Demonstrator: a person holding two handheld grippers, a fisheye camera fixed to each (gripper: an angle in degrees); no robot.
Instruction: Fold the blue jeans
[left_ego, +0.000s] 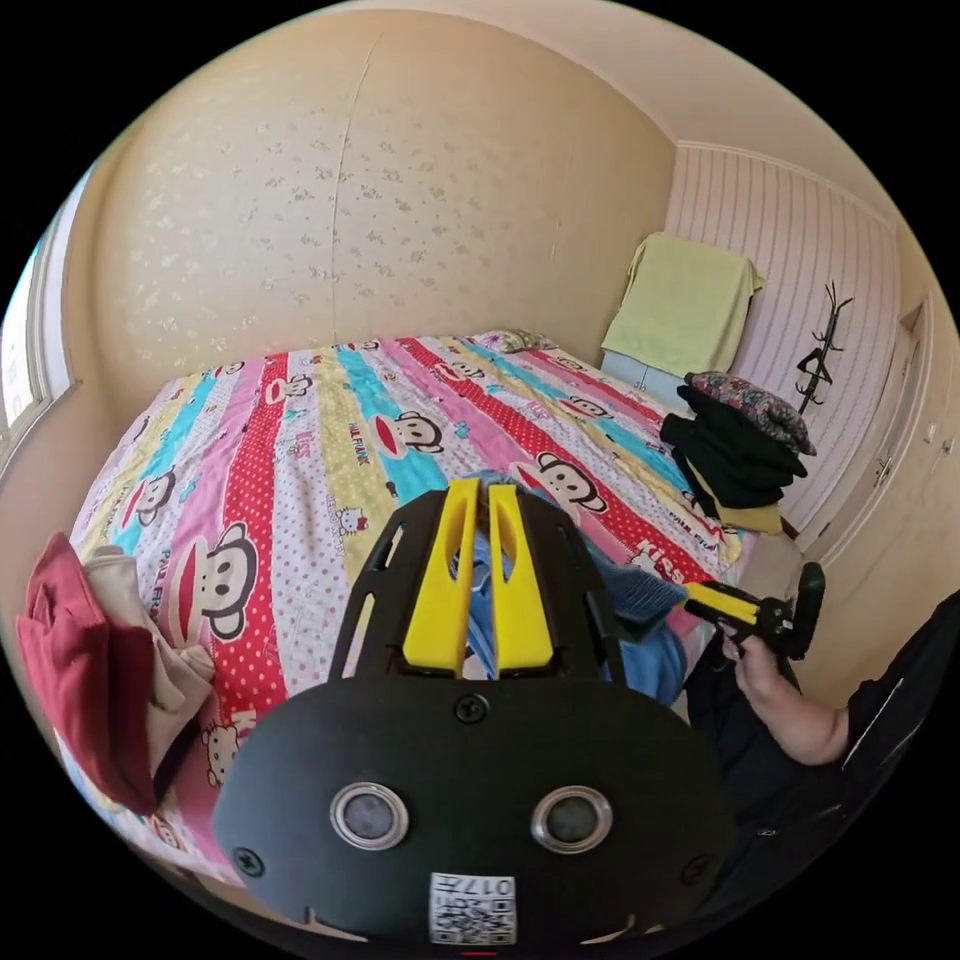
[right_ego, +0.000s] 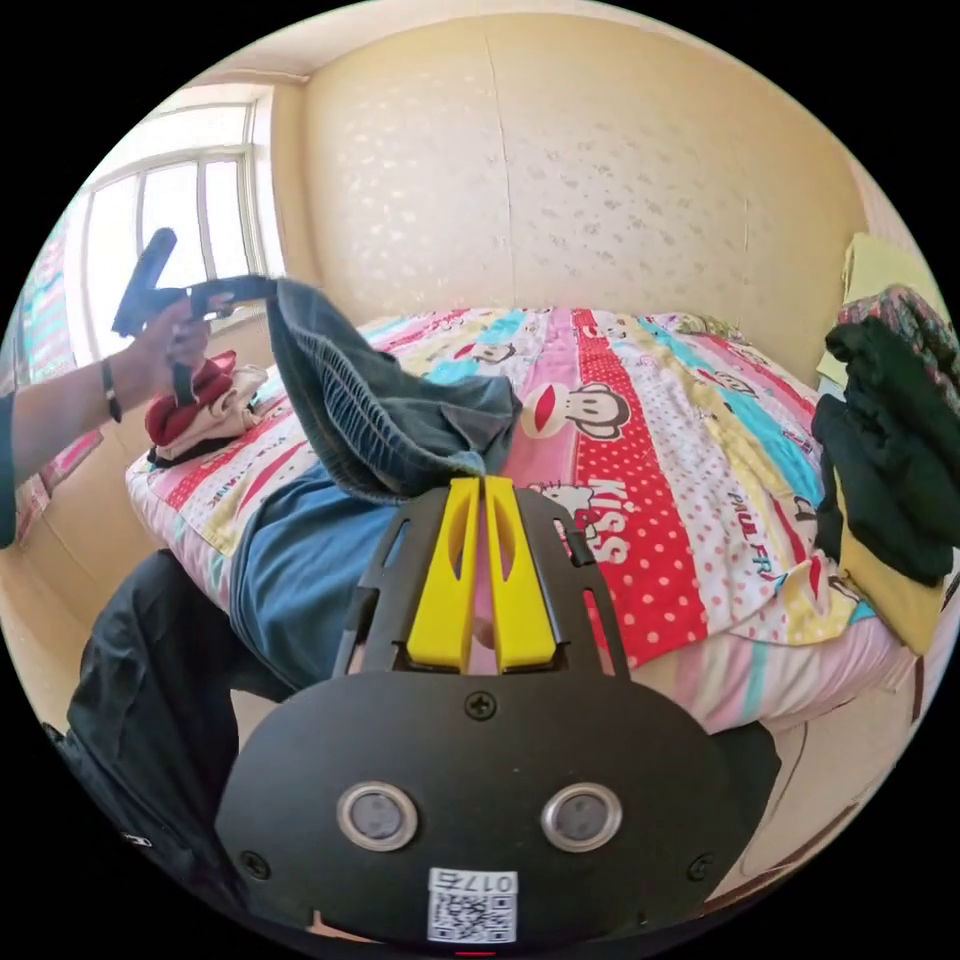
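Observation:
The blue jeans hang stretched between both grippers over the near edge of the bed. In the right gripper view, my right gripper is shut on a hem of the denim, and a hand at upper left holds my left gripper, clamped on the other end. In the left gripper view, my left gripper is shut with blue fabric between its yellow jaws. To the right, a hand holds the right gripper, pinching the jeans there.
The bed has a striped cartoon-monkey sheet. A red and beige clothes heap lies at one corner, and a dark folded stack at the other. A yellow-green cloth drapes furniture by the wall. The person's dark trousers stand against the bed edge.

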